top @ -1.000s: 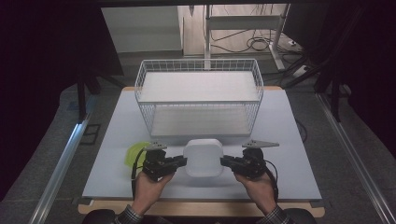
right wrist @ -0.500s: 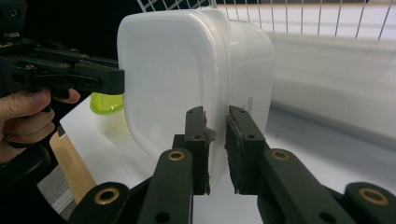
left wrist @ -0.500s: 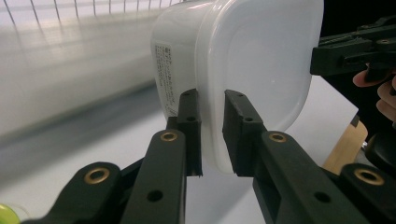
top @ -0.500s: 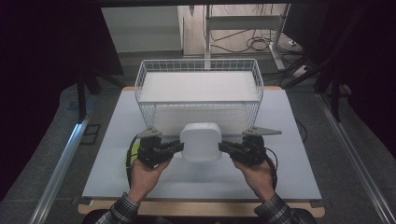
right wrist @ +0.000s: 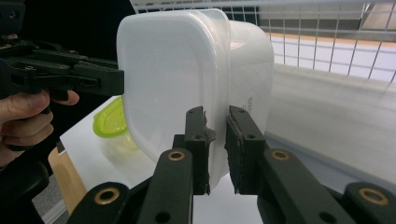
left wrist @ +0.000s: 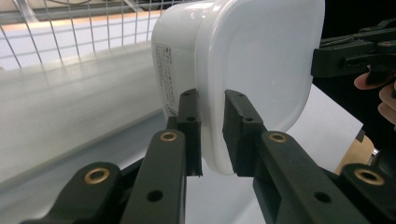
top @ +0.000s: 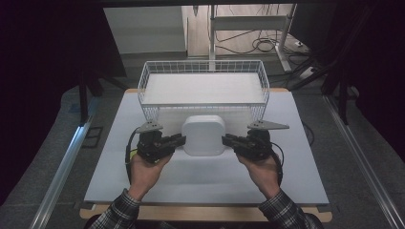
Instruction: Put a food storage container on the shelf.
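Left gripper [top: 179, 141]: jaws nearly closed, clamped on the left rim of the white lidded container [top: 204, 135]. In the left gripper view the two black pads pinch the projecting edge of the lid, one pad on each face of it.

Right gripper [top: 228, 140]: jaws likewise nearly closed, clamped on the opposite rim of the same container. In the right gripper view the pads grip the lid edge from both faces.

Container: held between the two grippers, clear of the white tabletop [top: 205, 179], lid facing the high camera. A printed label [left wrist: 169, 79] runs down its side wall just beyond the left gripper's pads.

Beyond the right gripper's jaws, below and behind the container, a small clear tub with a yellow-green lid [right wrist: 112, 122] sits on the tabletop.

Farther out, just past the container, stands a white wire basket [top: 203, 88], its near wall close behind the container. Whether the two touch cannot be determined.
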A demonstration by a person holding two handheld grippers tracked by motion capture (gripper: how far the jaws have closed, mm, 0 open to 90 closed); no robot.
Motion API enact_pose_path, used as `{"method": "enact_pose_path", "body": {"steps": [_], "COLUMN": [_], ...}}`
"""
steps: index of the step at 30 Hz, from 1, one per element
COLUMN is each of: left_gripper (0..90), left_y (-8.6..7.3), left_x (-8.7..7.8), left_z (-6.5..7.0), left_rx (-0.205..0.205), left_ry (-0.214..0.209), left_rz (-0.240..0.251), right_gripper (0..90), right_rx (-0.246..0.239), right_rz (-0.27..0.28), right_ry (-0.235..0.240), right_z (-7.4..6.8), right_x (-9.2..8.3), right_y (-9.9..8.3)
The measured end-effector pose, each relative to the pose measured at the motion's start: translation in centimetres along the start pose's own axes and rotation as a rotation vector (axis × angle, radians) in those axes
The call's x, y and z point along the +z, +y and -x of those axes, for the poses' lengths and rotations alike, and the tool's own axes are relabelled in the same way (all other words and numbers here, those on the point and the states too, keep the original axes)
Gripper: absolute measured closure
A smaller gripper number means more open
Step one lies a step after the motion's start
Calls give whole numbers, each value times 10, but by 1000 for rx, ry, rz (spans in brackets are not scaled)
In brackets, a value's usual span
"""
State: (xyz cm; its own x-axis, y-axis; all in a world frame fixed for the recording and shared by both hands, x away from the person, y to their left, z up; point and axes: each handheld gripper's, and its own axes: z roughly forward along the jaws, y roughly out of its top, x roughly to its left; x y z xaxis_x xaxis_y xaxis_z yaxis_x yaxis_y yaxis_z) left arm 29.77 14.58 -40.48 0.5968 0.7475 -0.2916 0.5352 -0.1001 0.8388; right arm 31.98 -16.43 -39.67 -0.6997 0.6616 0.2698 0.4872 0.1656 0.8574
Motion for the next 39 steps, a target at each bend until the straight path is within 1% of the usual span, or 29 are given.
{"method": "enact_pose_path", "body": {"steps": [2, 4, 5, 11, 12, 13, 16, 18, 19, 20, 21, 22, 23, 24, 25, 27, 30, 32, 33, 34, 37, 39], "left_gripper": [778, 778, 778, 777, 778, 778, 778, 777, 777, 777, 778, 778, 778, 778, 778, 778, 778, 778, 779, 779, 778, 778], "left_y": [5, 10, 15, 27, 29, 32, 40, 51, 51, 55, 62, 62, 66, 70, 73, 79, 87, 92, 95, 98, 107, 112], "left_x": [-2, -4, -6, -9, -10, -10, -12, -15, -15, -17, -20, -20, -21, -22, -22, -23, -22, -21, -20, -20, -18, -16], "left_z": [0, 0, 0, 0, -1, -1, -3, -3, -3, -3, -3, -3, -3, -3, -3, -4, -7, -8, -9, -10, -14, -16], "left_rx": [5, 11, 17, 14, 15, 13, 7, 15, 15, 16, 24, 24, 24, 28, 29, 32, 32, 34, 34, 30, 31, 27], "left_ry": [3, 10, 11, 9, 10, 12, 9, 14, 14, 14, 16, 16, 16, 18, 19, 21, 20, 21, 23, 22, 21, 24], "left_rz": [10, 19, 24, 39, 44, 46, 56, 69, 69, 74, 82, 82, 87, 89, 92, 94, 94, 97, 99, 99, 102, 105], "right_gripper": [796, 796, 795, 795, 795, 795, 795, 795, 795, 795, 795, 795, 795, 795, 794, 794, 794, 794, 794, 794, 793, 793], "right_rx": [-8, -11, -17, -26, -23, -23, -18, -19, -22, -22, -23, -23, -25, -25, -32, -32, -38, -37, -27, -27, -10, -6], "right_rz": [9, 14, 22, 32, 36, 36, 44, 53, 55, 55, 63, 63, 71, 71, 78, 80, 82, 87, 88, 88, 94, 97], "right_ry": [0, 0, 0, 0, 2, 2, 7, 9, 11, 11, 16, 16, 19, 19, 16, 15, 6, 7, 10, 10, 12, 12], "right_z": [-1, -1, -2, -3, -3, -3, -1, -1, -1, -1, -1, -1, -1, -1, -1, -1, 2, 3, 5, 5, 12, 13], "right_x": [-1, -1, -2, -4, -4, -4, -3, -4, -4, -4, -5, -5, -5, -5, -6, -6, -5, -4, -3, -3, 0, 1], "right_y": [7, 10, 16, 29, 35, 35, 43, 54, 58, 58, 66, 66, 74, 74, 80, 84, 94, 97, 101, 101, 110, 113]}}
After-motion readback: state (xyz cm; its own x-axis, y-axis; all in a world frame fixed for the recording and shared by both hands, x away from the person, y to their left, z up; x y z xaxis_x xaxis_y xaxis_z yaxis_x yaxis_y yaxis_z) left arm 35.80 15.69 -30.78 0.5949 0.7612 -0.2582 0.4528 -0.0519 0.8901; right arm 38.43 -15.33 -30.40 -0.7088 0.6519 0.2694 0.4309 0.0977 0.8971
